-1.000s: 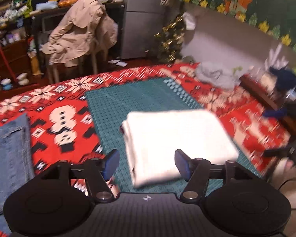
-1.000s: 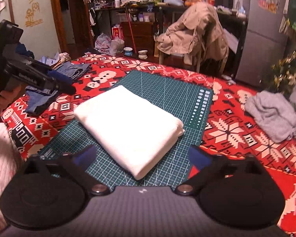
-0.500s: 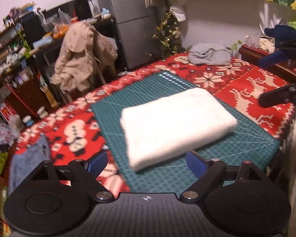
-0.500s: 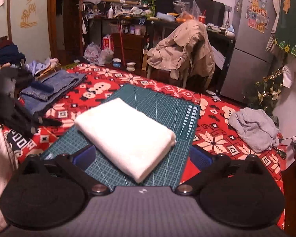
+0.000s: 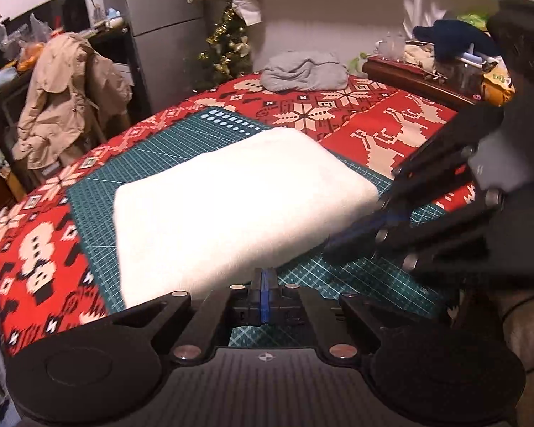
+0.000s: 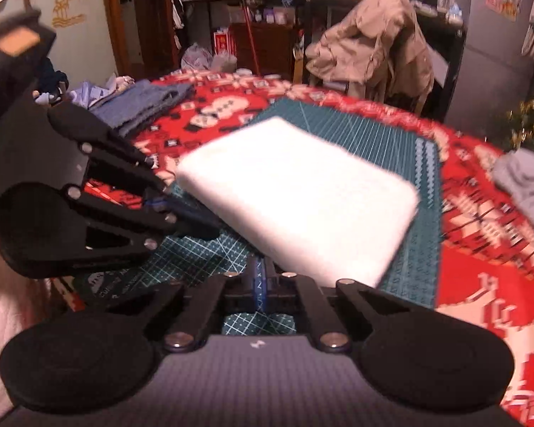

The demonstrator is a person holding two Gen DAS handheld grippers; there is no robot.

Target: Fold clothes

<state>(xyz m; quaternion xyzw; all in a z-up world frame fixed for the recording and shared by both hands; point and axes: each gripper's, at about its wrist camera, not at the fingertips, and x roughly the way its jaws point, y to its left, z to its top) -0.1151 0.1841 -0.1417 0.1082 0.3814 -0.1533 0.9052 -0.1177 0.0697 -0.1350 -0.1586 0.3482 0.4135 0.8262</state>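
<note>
Both claws pressed closed at near edge of folded white cloth, nothing clearly pinched.

Left gripper (image 5: pixel 263 286) has its blue pads together, tips at the near edge of the white cloth (image 5: pixel 231 206); can't tell if fabric is caught. Right gripper (image 6: pixel 258 284) likewise closed, tips just under the cloth's near corner. Each claw shows in the other's view, low beside the cloth. Cloth lies folded flat on green cutting mat (image 5: pixel 153 149), on red patterned cover (image 5: pixel 35 235). Grey garment (image 5: pixel 302 71) far off; jeans (image 6: pixel 142 103) at left; tan coat (image 6: pixel 370 42) on chair behind.
</note>
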